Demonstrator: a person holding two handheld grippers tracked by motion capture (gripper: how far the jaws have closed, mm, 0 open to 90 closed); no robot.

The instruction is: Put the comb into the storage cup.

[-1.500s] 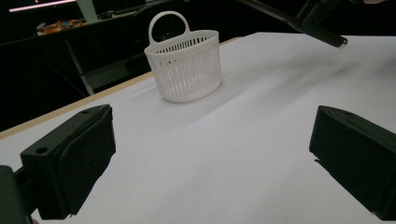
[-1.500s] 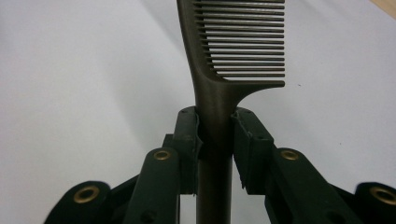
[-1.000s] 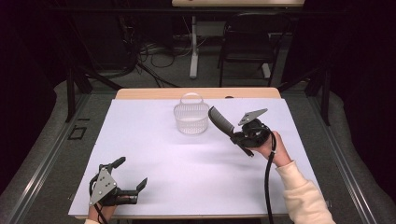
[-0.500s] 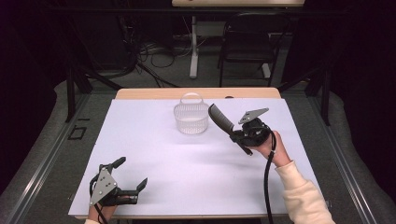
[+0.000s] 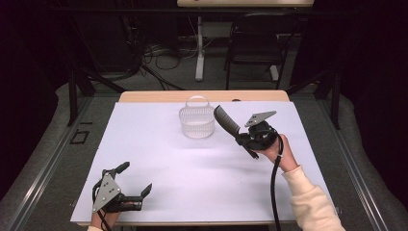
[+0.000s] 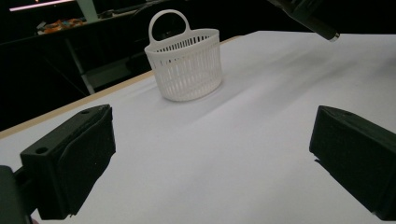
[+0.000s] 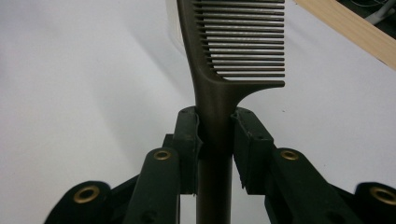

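Comb (image 7: 219,88) sits clamped between your right gripper's (image 7: 217,135) jaws, held by its handle just below the teeth, with the toothed end pointing away from you. In the high view the comb (image 5: 226,121) slants up and to the left from the right gripper (image 5: 245,139), right of centre in the frame, and its tip is just beside the right side of the basket (image 5: 197,122). The basket stands upright on the white desk (image 5: 159,159), above centre, and looks empty.

The step in hand looks like dropping the comb into the basket. To do it well, lift the tip clear of the rim first, then carry it left until it hangs over the opening, not over the handle loop (image 5: 197,101) at the far side. Tilt your wrist so the teeth end points down into the basket before you let go; the comb is longer than the basket is deep, so expect it to lean on the rim. The basket is light and may slide or tip if the comb knocks its wall, so come in from above, not from the side.

Your left gripper (image 5: 132,190) rests at the lower left of the high view, jaws wide apart with nothing between them. In its own view the basket (image 6: 184,65) stands well ahead; you could bring it up to steady the wall if needed.
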